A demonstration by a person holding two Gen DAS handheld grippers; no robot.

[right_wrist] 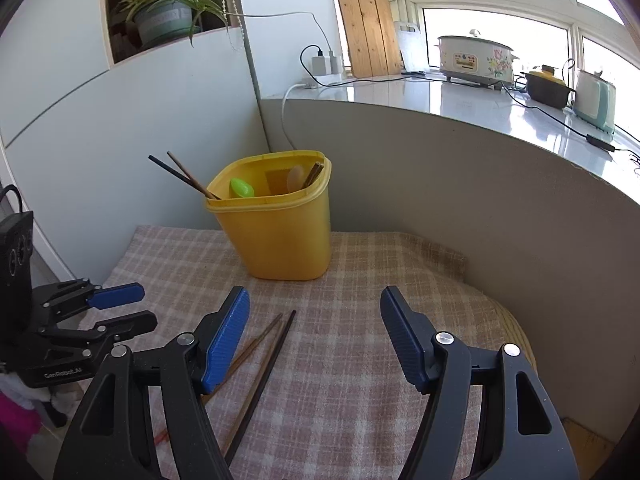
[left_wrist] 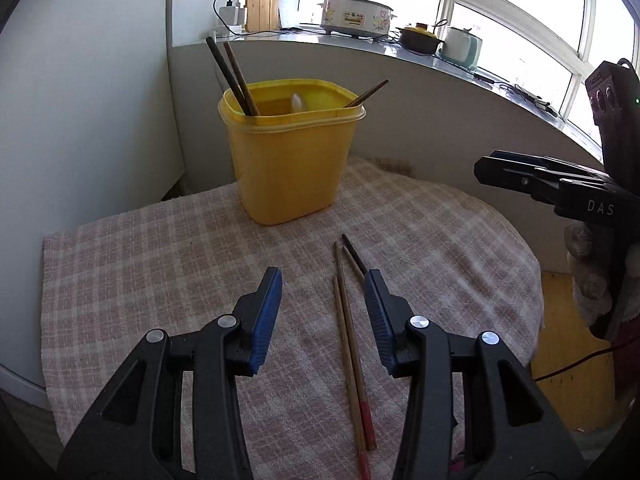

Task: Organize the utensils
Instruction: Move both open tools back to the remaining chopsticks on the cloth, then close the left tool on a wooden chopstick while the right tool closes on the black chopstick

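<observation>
Container: a yellow plastic tub (left_wrist: 294, 152) with a thick rolled rim stood upright near the far edge of the checked cloth (left_wrist: 160, 248), toward its far left corner.
Tub contents: two dark chopsticks (left_wrist: 232, 76) leaned out over its left rim, another brown pair (right_wrist: 313, 175) rested against the right rim, a pale spoon (right_wrist: 296, 178) stood inside, and a bright green item (right_wrist: 241, 188), possibly a spoon handle, sat by the left wall.
Loose chopsticks: three sticks (left_wrist: 350, 344) lay on the cloth toward its near edge, well apart from the tub; two were light brown with red-painted ends, the third was darker and thinner, its tip fanning away from the others.
Left gripper (left_wrist: 322, 280): hung above the cloth with jaws spread wide and nothing between the blue pads; the loose sticks lay just below its right finger.
Right gripper (right_wrist: 314, 298): jaws likewise wide apart and unloaded, over the middle of the cloth, the loose sticks beside its left finger.
Surroundings: a white windowsill (right_wrist: 460, 96) behind the cloth carried a flowered cooker (right_wrist: 474, 60), a dark pot (right_wrist: 546, 88) and a pale kettle (right_wrist: 596, 104).
</observation>
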